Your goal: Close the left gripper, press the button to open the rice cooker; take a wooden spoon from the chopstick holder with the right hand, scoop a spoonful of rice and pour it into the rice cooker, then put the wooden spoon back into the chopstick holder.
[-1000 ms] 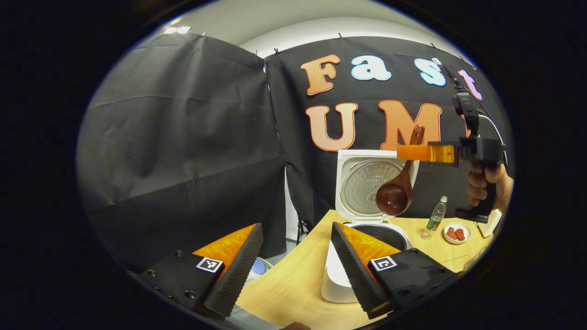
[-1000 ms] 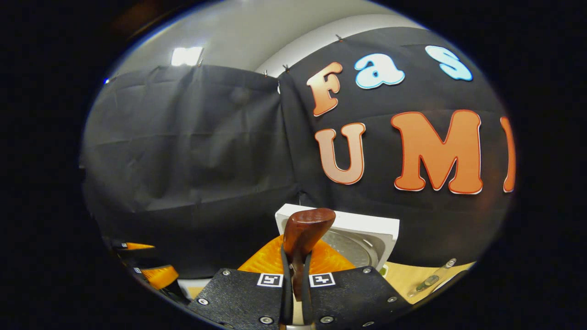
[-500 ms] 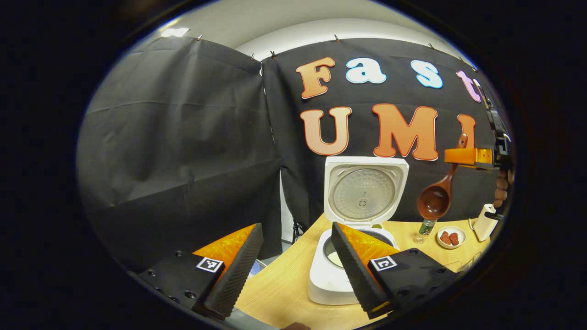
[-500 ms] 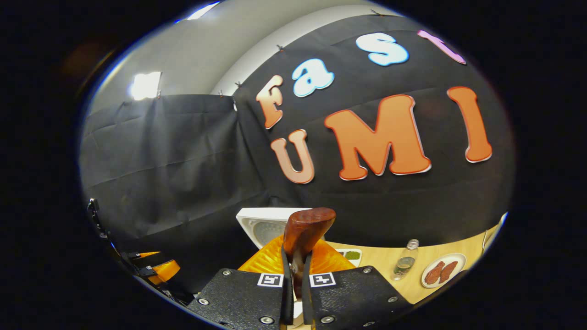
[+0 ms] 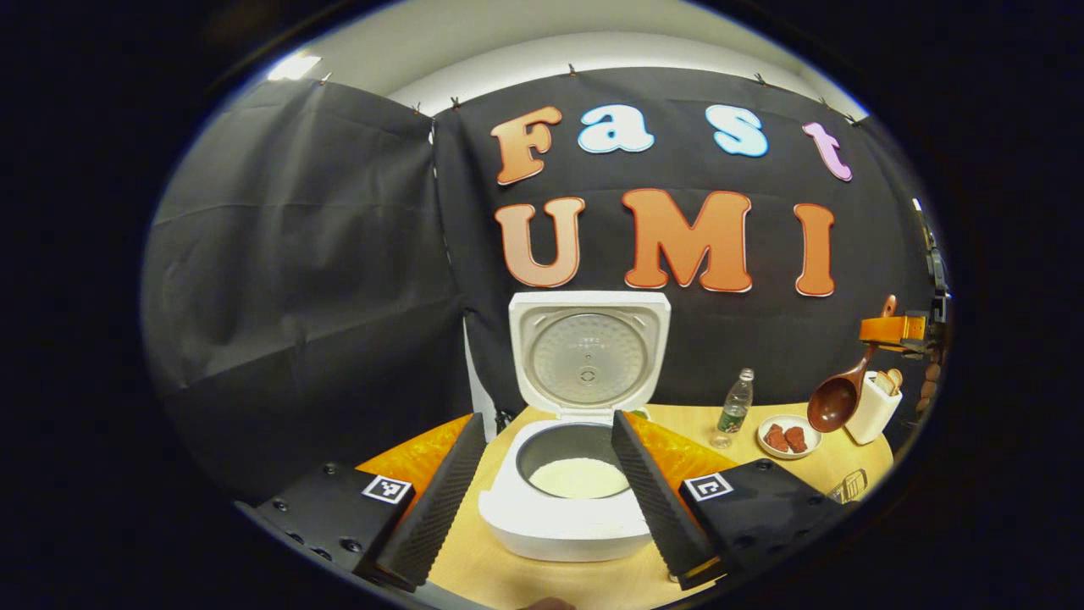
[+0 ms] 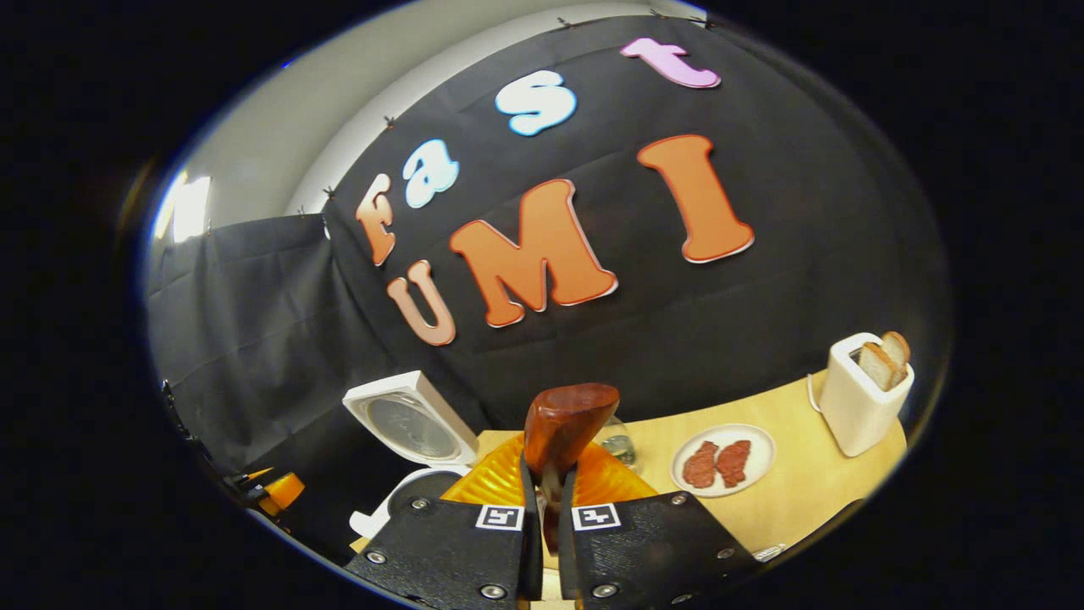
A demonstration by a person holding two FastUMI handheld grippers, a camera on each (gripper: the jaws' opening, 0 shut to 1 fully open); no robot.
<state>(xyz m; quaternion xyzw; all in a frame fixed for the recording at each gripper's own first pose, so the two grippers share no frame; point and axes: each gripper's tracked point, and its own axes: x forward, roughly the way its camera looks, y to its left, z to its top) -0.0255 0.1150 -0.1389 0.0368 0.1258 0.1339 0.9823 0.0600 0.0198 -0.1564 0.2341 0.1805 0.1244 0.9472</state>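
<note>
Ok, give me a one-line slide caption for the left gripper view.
Open left gripper frames the open rice cooker while the right gripper holds the wooden spoon beside the chopstick holder.

No legible text on any object.

Rice cooker [image 5: 584, 373]: small print on the inner plate of the raised lid, too fine to read.

Bottle [image 5: 733, 404]: green label, unreadable.

Left gripper [image 5: 547, 498] and right gripper [image 6: 546, 542]: square black-and-white marker tags on the finger bases (patterns, not lettering).

bottle [image 5: 735, 402] upright | plate [image 6: 762, 462]: 2 red pieces | toaster [image 6: 855, 407]: bread
</note>
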